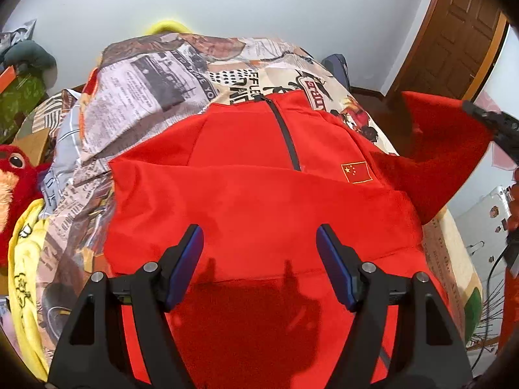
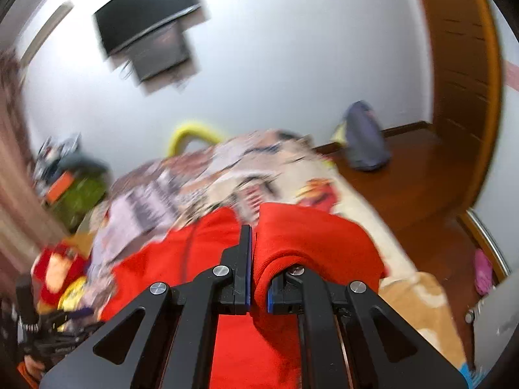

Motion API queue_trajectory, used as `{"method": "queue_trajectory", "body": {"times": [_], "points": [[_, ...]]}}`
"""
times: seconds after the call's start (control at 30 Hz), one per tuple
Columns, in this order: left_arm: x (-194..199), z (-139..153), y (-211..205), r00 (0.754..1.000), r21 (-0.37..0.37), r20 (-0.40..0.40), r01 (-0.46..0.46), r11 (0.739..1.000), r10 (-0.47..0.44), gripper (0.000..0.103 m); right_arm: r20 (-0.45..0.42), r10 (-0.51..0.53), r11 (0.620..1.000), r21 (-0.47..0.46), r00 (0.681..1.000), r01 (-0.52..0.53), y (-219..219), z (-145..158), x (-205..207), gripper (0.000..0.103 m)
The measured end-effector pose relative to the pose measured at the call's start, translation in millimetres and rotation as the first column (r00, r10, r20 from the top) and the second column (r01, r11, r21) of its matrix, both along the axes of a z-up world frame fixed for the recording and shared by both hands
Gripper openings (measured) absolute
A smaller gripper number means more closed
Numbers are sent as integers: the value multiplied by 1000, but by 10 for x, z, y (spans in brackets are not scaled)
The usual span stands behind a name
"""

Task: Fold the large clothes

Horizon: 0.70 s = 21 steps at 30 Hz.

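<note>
A red zip-neck top (image 1: 259, 201) with a small flag patch lies spread on a bed with a newsprint-pattern cover (image 1: 152, 90). My left gripper (image 1: 259, 249) hovers above the top's lower body, jaws wide apart, nothing between the blue pads (image 1: 186, 265). My right gripper (image 2: 258, 269) is shut on the red sleeve (image 2: 311, 236), whose fabric bunches over its right finger. In the left wrist view that sleeve (image 1: 434, 152) hangs lifted off the bed's right side, held by the right gripper (image 1: 486, 120). The right wrist view is blurred.
A red plush toy (image 1: 13, 175) and a yellow cloth (image 1: 26, 259) lie at the bed's left edge. A wooden door (image 1: 454, 32) stands at the right, a dark bag (image 2: 363, 139) on the wooden floor (image 2: 421, 178). A screen (image 2: 146, 22) hangs on the wall.
</note>
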State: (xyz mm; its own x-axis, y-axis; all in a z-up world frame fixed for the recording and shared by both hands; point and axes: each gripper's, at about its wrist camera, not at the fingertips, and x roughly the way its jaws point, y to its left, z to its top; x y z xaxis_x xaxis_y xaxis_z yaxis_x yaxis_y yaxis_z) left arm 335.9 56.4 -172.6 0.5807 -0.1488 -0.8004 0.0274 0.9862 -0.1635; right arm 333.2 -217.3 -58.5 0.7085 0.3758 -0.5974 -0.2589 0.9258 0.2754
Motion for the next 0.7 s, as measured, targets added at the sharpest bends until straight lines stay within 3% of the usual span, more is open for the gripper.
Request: {"method": "queue_trajectory", "body": {"times": [0.1, 0.23, 0.4, 0.57, 0.7], "points": [[-70, -14, 99, 1000, -1, 0, -11, 1000, 11, 71, -95, 101, 995, 2, 990, -101, 386, -261, 48, 6], [-145, -84, 237, 1000, -19, -18, -24, 1000, 24, 71, -255, 221, 970, -39, 941, -239, 904, -771, 60, 8], [-227, -217, 291, 999, 0, -46, -13, 1000, 13, 71, -405, 254, 940, -111, 878, -323, 1251, -1289, -68, 9], [-278, -300, 257, 998, 14, -68, 11, 1000, -10, 71, -521, 227, 932, -128, 823, -338, 1289, -1553, -177, 12], [-316, -235, 192, 998, 13, -60, 34, 999, -33, 71, -551, 247, 927, -104, 797, -360, 1183, -1496, -247, 14]]}}
